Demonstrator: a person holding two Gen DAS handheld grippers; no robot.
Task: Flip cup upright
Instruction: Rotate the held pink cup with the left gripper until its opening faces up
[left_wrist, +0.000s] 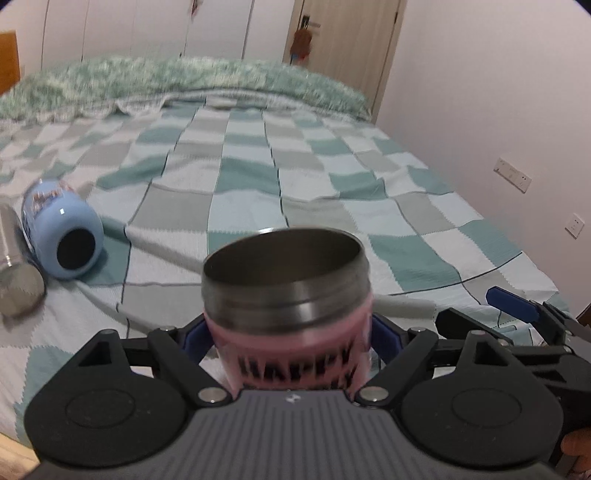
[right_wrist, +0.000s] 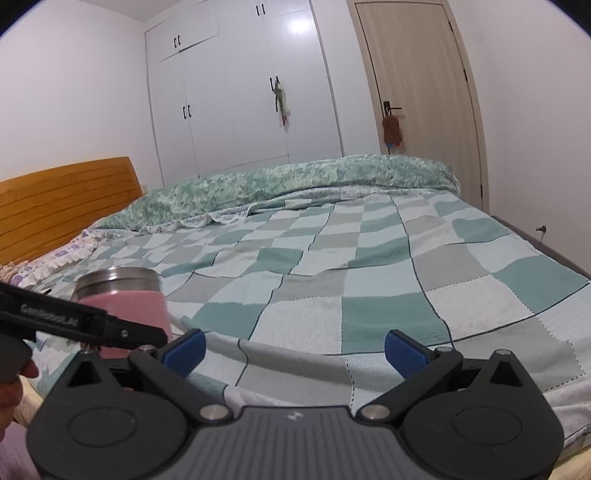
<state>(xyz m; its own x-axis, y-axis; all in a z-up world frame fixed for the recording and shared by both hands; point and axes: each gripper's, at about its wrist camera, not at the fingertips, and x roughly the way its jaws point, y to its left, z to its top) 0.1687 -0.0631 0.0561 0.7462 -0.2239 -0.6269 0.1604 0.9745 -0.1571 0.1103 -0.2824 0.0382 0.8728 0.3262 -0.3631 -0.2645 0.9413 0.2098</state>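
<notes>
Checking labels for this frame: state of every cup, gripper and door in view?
pink cup: upright, mouth up, gripped on both sides
left gripper: shut on pink cup
right gripper: open, holding nothing
blue cup: lying on its side on the bed
steel cup: lying on its side, beside the blue cup
room door: closed
wardrobe doors: closed

**Left gripper clamped, right gripper spread**

The left gripper has its blue fingers pressed against both sides of a pink cup, which stands mouth-up between them. The right gripper sits low over the bed, its blue fingers wide apart with nothing between them. In the right wrist view, the left gripper's black arm crosses the lower left corner.
</notes>
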